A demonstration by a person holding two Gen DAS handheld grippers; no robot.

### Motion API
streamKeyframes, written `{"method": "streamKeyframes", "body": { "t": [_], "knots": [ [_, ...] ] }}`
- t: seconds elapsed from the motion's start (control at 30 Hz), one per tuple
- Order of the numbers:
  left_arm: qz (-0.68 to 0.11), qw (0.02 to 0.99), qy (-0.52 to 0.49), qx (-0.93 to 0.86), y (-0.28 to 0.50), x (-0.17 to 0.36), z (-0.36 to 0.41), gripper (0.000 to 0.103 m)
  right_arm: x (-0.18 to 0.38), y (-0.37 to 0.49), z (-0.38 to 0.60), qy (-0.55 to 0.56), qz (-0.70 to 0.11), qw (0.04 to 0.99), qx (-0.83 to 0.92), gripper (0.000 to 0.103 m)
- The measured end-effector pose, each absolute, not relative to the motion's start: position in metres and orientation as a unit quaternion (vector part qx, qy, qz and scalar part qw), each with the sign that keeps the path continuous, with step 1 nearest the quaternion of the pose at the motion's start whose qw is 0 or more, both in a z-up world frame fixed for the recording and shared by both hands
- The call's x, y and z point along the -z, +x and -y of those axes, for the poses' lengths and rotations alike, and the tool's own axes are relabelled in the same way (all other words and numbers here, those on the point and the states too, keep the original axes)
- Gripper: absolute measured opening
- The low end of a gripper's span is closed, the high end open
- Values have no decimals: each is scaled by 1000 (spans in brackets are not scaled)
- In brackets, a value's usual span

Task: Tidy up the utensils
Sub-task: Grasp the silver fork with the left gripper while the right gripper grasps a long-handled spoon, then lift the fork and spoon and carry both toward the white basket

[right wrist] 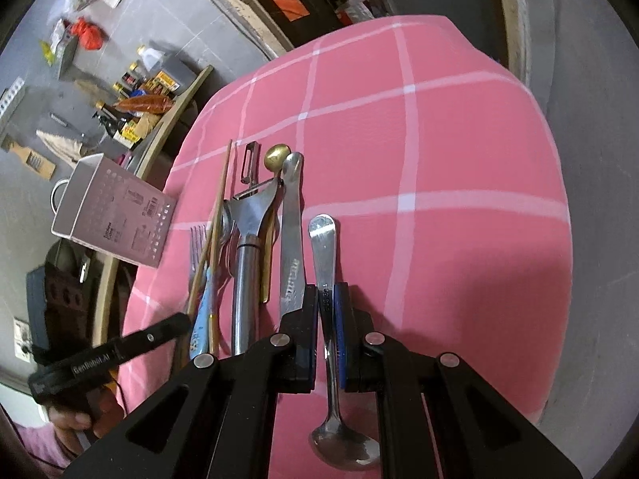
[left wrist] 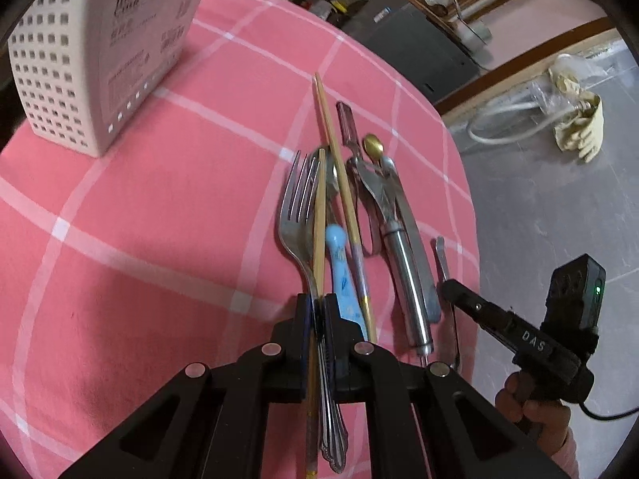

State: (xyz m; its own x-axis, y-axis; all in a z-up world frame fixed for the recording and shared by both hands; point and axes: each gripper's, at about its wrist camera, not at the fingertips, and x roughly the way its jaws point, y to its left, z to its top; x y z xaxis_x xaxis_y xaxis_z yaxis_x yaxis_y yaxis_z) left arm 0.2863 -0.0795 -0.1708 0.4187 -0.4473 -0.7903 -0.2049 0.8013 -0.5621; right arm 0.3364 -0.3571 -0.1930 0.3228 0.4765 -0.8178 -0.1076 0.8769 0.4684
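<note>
Several utensils lie in a row on the pink checked tablecloth point(left wrist: 139, 207). My left gripper point(left wrist: 318, 311) is shut on a wooden chopstick point(left wrist: 319, 215) that lies over a steel fork point(left wrist: 297, 207). Beside it lie a blue-handled utensil point(left wrist: 341, 267), a second chopstick point(left wrist: 339, 167), a steel peeler point(left wrist: 399, 239) and a gold spoon point(left wrist: 373, 144). My right gripper point(right wrist: 327, 307) is shut on the handle of a steel spoon point(right wrist: 325, 255), whose bowl point(right wrist: 345, 447) lies under the gripper. A table knife point(right wrist: 291, 239) lies just left of it.
A white perforated utensil holder point(left wrist: 68, 52) stands at the far left of the table; it also shows in the right wrist view point(right wrist: 116, 215). The table's right edge point(left wrist: 463, 199) drops to a grey floor with a hose and clutter.
</note>
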Motion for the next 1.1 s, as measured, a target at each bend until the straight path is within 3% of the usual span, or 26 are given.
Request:
{"method": "streamKeyframes", "body": {
  "t": [0.43, 0.8, 1.1],
  "knots": [
    [-516, 754, -395, 92, 287, 187, 57, 7, 197, 336, 348, 178, -558, 789, -187, 8],
    [-553, 730, -394, 81, 302, 196, 57, 8, 200, 346, 342, 151, -571, 782, -200, 7],
    [-581, 738, -332, 79, 312, 186, 73, 5, 196, 343, 339, 143, -564, 789, -199, 7]
  ]
}}
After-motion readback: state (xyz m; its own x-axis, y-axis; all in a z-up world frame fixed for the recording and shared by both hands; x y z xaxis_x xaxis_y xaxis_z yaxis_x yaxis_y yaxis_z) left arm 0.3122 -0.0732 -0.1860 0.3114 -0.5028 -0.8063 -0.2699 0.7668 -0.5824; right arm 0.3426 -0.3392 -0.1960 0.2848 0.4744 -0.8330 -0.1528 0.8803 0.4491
